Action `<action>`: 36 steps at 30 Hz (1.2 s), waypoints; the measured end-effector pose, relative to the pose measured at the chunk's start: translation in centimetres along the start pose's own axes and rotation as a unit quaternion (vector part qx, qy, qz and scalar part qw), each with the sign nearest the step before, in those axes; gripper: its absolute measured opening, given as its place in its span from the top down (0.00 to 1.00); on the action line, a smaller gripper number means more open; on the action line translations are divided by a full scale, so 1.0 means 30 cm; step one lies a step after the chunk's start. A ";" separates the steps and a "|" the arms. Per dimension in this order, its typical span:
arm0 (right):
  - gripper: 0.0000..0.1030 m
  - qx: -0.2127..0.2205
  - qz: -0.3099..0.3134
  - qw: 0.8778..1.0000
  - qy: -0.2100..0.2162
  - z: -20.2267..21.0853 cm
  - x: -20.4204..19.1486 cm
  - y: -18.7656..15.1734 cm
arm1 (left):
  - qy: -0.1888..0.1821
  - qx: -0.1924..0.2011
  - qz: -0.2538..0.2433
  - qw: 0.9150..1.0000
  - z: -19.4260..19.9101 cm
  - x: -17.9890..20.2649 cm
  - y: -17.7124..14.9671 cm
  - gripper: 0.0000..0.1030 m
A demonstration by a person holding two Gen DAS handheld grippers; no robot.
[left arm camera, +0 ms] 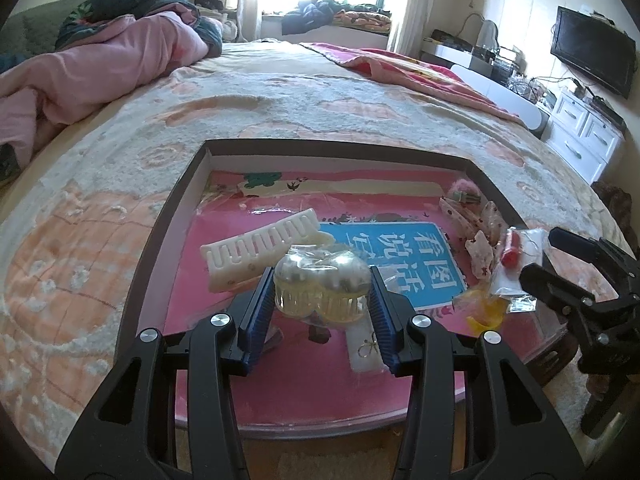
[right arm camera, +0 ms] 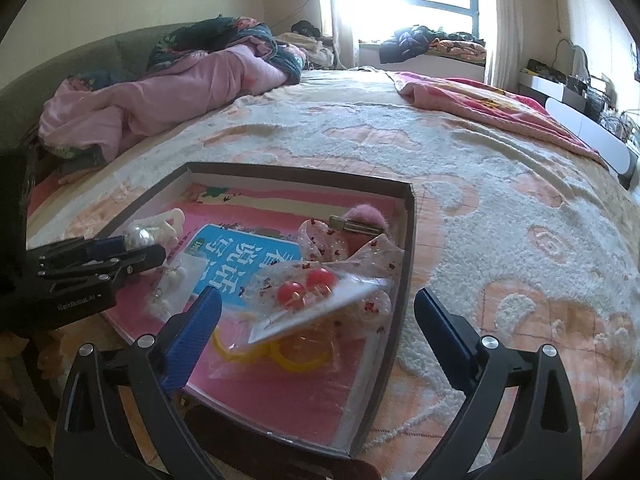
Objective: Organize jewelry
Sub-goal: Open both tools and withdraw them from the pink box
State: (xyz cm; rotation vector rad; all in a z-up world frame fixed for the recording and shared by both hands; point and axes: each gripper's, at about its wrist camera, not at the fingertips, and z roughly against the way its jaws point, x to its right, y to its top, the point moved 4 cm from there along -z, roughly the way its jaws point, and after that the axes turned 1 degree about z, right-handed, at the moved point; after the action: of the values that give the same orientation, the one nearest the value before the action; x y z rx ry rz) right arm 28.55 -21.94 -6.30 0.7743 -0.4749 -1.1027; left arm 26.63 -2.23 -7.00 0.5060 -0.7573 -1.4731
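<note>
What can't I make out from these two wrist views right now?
- Left wrist view: the clear hair claw in the left gripper hides whatever lies beneath it.
- Left wrist view: the right gripper shows only in part; its jaw gap is unreadable there.
- Right wrist view: the carded red earrings cover most of the yellow rings; their count is unclear.
- Both views: the box near wall is hidden behind the grippers.

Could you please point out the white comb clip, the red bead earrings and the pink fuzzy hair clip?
White comb clip (left arm camera: pixel 260 250), left wrist view, middle of its teeth.
Red bead earrings (right arm camera: pixel 306 285), right wrist view, between beads.
Pink fuzzy hair clip (right arm camera: pixel 366 216), right wrist view, fuzzy top.
</note>
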 end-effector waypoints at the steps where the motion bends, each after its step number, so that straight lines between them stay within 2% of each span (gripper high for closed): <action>1: 0.08 0.002 -0.003 1.000 -0.001 0.006 0.004 0.001 | 0.000 0.003 0.000 1.000 0.008 0.000 0.000 0.58; 5: 0.07 0.014 -0.009 1.000 -0.007 0.040 0.014 0.003 | 0.004 0.017 0.000 1.000 0.043 0.000 0.008 0.44; 15: 0.07 0.040 -0.021 0.999 -0.011 0.138 0.019 -0.015 | 0.007 0.039 -0.001 0.999 0.135 0.013 -0.008 0.19; 23: 0.07 0.046 -0.033 0.998 -0.015 0.189 0.009 -0.047 | 0.010 0.051 -0.018 0.998 0.218 0.045 -0.063 0.17; 36: 0.07 0.040 -0.055 0.997 -0.034 0.269 0.006 -0.154 | 0.013 0.046 -0.030 0.998 0.269 0.032 -0.132 0.17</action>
State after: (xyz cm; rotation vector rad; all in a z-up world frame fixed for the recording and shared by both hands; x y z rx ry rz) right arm 20.25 -25.75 -4.54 0.8431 -0.5413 -1.2210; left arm 18.02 -2.27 -4.23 0.6222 -0.7974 -1.4897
